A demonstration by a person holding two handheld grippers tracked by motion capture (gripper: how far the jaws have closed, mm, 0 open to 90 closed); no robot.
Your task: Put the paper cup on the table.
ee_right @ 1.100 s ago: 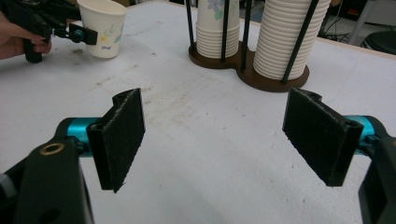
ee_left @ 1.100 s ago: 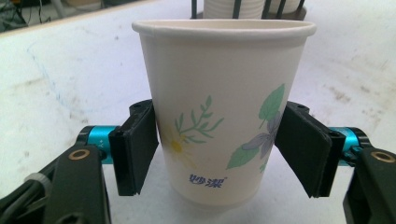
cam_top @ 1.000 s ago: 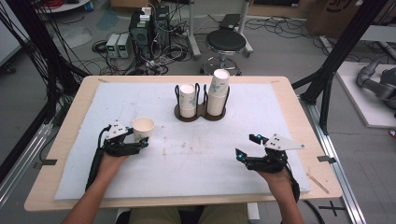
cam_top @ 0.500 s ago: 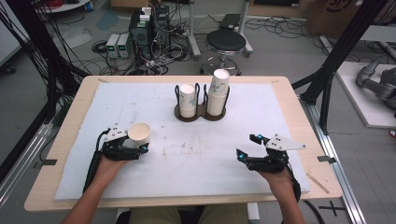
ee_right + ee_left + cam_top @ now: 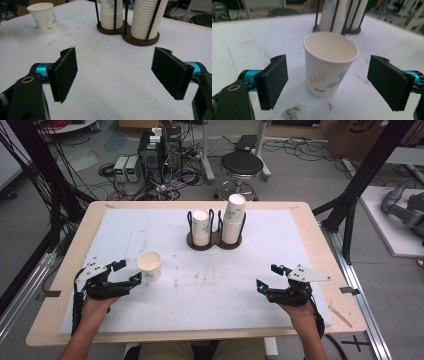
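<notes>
A white paper cup [image 5: 149, 266] with a leaf print stands upright on the white mat, alone. My left gripper [image 5: 129, 272] sits just to its left and is open. Its jaws have just been opening, and nothing is between them. In the left gripper view the cup [image 5: 330, 65] stands just ahead of the black pads [image 5: 274, 80]. My right gripper [image 5: 267, 275] rests open and empty near the table's front right. From the right gripper view the cup [image 5: 43, 17] shows far off at the upper left.
A dark two-slot cup holder [image 5: 214, 244] stands at the middle back with a short stack of cups [image 5: 200, 226] and a taller stack [image 5: 233, 220]. The wooden table edge [image 5: 200, 335] runs along the front. A stool [image 5: 242, 164] and cables lie behind the table.
My left gripper has let go of the cup and drawn back to the left. The cup now stands on its own. The right gripper has not moved.
</notes>
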